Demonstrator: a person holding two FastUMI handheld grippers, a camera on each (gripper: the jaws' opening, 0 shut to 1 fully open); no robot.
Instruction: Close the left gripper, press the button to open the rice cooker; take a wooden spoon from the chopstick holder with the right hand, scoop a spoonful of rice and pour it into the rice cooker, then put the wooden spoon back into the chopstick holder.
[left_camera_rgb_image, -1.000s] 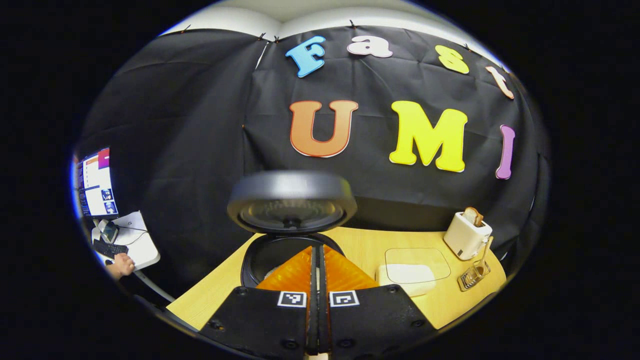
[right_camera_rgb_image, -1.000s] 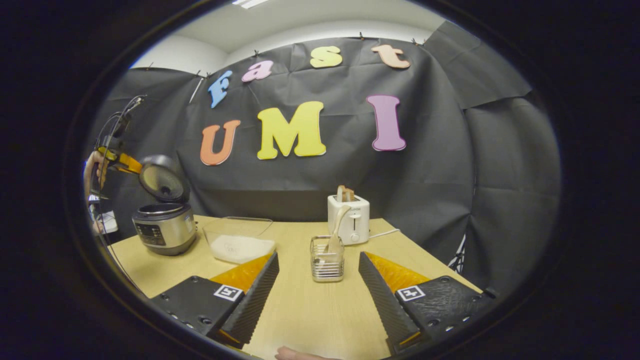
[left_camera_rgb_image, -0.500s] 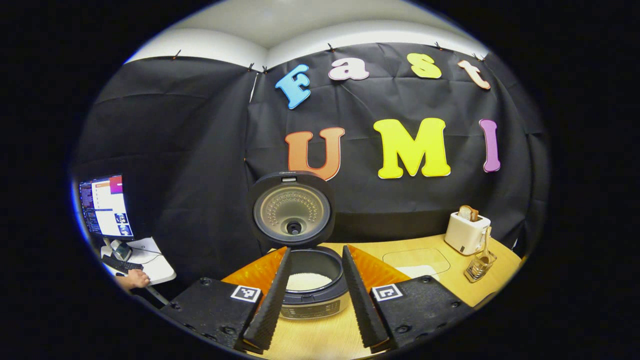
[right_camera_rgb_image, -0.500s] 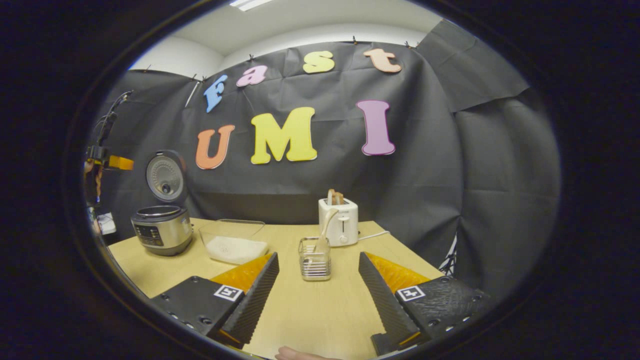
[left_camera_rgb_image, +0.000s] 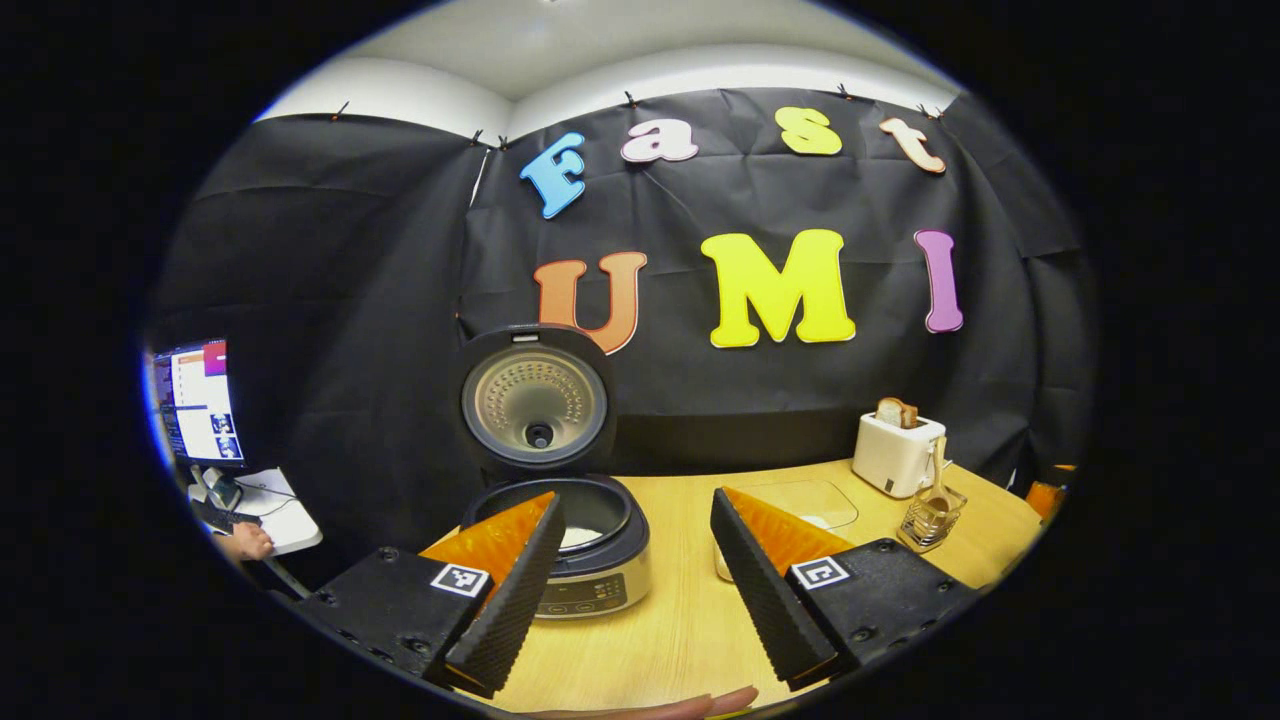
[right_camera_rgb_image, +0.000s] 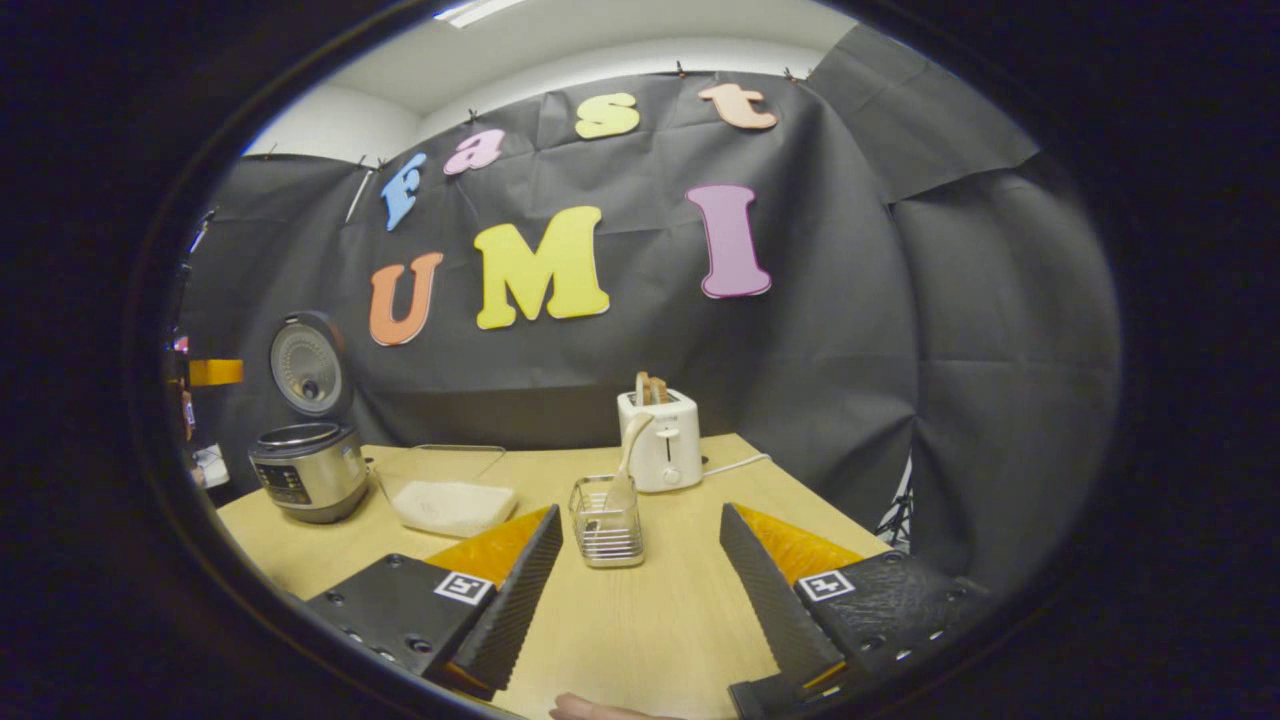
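With its 2 fingers spread and empty, the right gripper (right_camera_rgb_image: 640, 585) faces the wooden spoon (right_camera_rgb_image: 626, 455) standing in the chopstick holder (right_camera_rgb_image: 606, 522) just ahead, probably light, stiff and smooth, best pinched on the handle above the rim.

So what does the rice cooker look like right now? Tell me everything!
The rice cooker is a round pot with a shiny silver-looking body, a dark rim and a small control panel on its front. Its lid stands wide open, tipped up at the back, showing a metal-looking inner plate dotted with little holes and a dark knob in the middle. Something white, likely rice, lies inside the pot. It stands on the wooden table, at the table's left end in the right gripper view, beside a clear container of rice. Nothing grips it.
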